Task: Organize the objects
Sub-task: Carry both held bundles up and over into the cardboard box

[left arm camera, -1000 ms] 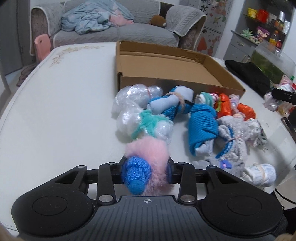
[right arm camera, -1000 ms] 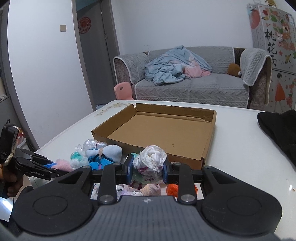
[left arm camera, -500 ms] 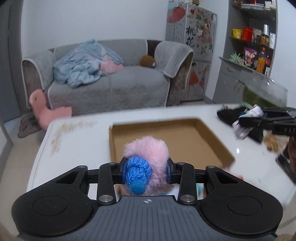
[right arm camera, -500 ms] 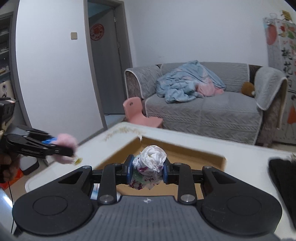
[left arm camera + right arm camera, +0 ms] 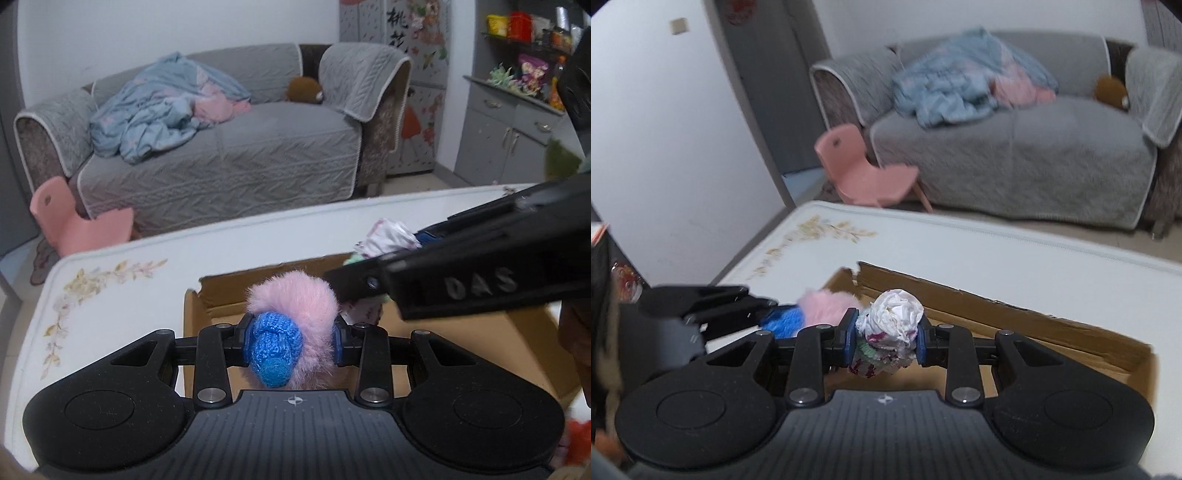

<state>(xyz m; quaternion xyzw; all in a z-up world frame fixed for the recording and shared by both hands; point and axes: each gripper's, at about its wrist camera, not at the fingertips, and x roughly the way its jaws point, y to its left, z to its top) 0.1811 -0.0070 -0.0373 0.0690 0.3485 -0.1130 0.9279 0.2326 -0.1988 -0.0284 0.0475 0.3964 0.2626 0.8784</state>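
My left gripper is shut on a fluffy pink and blue knit sock bundle, held above the near left corner of the open cardboard box. My right gripper is shut on a white floral sock bundle over the same box. In the left wrist view the right gripper reaches in from the right with the white bundle, close beside the pink one. Seen from the right wrist, the left gripper comes in from the left with the pink and blue bundle.
The box lies on a white table with a floral print at its corner. Beyond the table stand a grey sofa with a heap of blue bedding, a small pink chair, and grey cabinets at the right.
Both grippers have lifted off the sock pile and travelled forward over the box, each keeping its bundle. They have drawn close together, and the pile has dropped out of sight.
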